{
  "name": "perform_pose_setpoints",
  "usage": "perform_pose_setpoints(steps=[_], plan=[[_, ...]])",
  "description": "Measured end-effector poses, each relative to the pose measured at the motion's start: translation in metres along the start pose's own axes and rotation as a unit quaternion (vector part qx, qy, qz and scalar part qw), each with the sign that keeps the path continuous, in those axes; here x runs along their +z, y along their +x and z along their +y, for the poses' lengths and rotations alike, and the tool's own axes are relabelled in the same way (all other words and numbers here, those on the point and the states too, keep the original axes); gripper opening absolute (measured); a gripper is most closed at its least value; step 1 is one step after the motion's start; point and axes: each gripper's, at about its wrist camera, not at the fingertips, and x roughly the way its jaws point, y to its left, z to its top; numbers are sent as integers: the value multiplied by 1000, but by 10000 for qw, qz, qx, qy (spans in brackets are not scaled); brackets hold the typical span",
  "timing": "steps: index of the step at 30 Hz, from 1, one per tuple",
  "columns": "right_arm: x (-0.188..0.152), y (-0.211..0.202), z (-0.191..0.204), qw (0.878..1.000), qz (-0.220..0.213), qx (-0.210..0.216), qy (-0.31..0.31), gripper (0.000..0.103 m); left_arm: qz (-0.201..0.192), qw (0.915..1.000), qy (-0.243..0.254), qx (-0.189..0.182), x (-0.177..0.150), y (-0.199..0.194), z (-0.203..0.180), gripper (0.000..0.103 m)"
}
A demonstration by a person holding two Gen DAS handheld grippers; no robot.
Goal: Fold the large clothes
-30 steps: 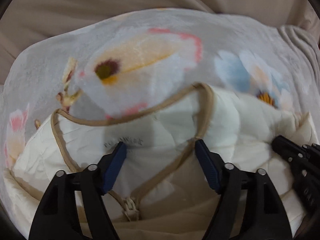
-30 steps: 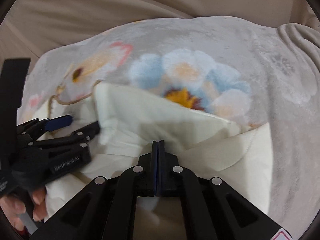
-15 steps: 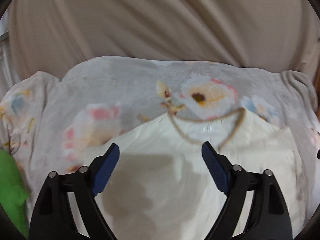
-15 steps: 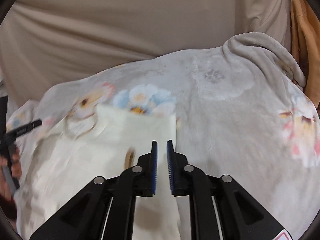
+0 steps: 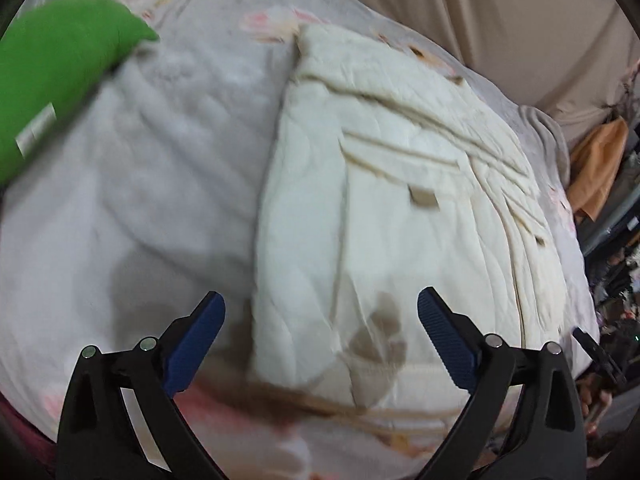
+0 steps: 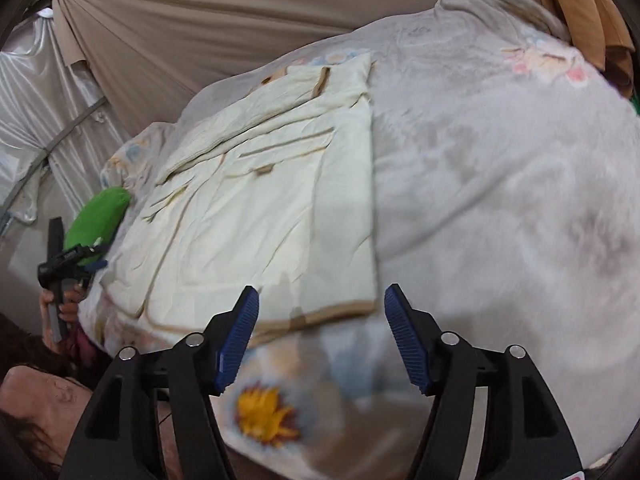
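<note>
The left tongs (image 5: pixel 320 340) are wide apart and hold nothing. The cream jacket (image 5: pixel 400 184) lies flat on the flowery blanket (image 5: pixel 140 160), right in front of them, its near left edge between the tips. Its long side runs away from the tongs. The right tongs (image 6: pixel 322 336) are apart too, empty, with the jacket's near right corner just ahead, so each is near its own corner.

Folded garment (image 6: pixel 272 208) on blanket (image 6: pixel 500 200); cushion (image 6: pixel 100 216) at its left; curtain (image 6: pixel 224 20) behind.
</note>
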Motion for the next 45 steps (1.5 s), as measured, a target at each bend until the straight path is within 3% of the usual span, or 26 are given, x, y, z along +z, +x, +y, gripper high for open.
perform_pose_setpoints(steps=[4,6,7,8,9,10,11,13,18,23,26,29,33,36,39,41,45], plan=[[-7,21,-1,9988,-43,308,390,68,173,9994,-155,-237,-16,18,0,95],[-7,32,-1,9967,-116,496,629,67,18,9998,-157,-153,-19,18,-3,93],[-6,36,0,9962,-183,498,687,62,-45,9997,-173,-175,-18,17,-5,86],[-4,38,1,9960,-248,474,710,55,-103,9996,-158,-219,-18,16,-6,67],[-1,40,3,9958,-297,466,735,37,-139,9994,-134,-270,-18,15,-7,57],[1,41,4,9953,-328,456,790,16,-164,9992,-138,-338,-17,14,-8,40],[2,41,3,9945,-389,471,856,12,-218,9990,-156,-363,-18,12,-10,28],[2,29,9,9929,-648,599,801,6,-409,9987,-36,-316,-19,1,-15,19],[3,-48,35,9839,-1547,857,265,3,-1071,9919,160,-670,-26,-64,-30,14],[13,-122,65,9608,-2559,1031,-251,2,-2211,9682,410,-1094,-28,-150,-48,14],[42,-131,77,9523,-2850,1003,-436,2,-2520,9608,456,-1059,-2,-163,-57,14],[94,-109,80,9512,-2896,890,-580,2,-2465,9643,408,-881,50,-140,-65,14],[185,-35,59,9644,-2507,829,-157,2,-2081,9772,265,-336,134,-78,-73,15],[242,39,32,9760,-2077,629,191,2,-1502,9884,79,216,191,1,-76,16],[276,107,0,9859,-1567,316,494,5,-642,9953,-100,713,229,94,-63,17],[285,137,-17,9891,-1280,189,704,5,-392,9970,-229,627,235,127,-48,18],[279,136,-33,9872,-1210,694,775,5,-618,9973,-407,-20,232,106,-30,23]])
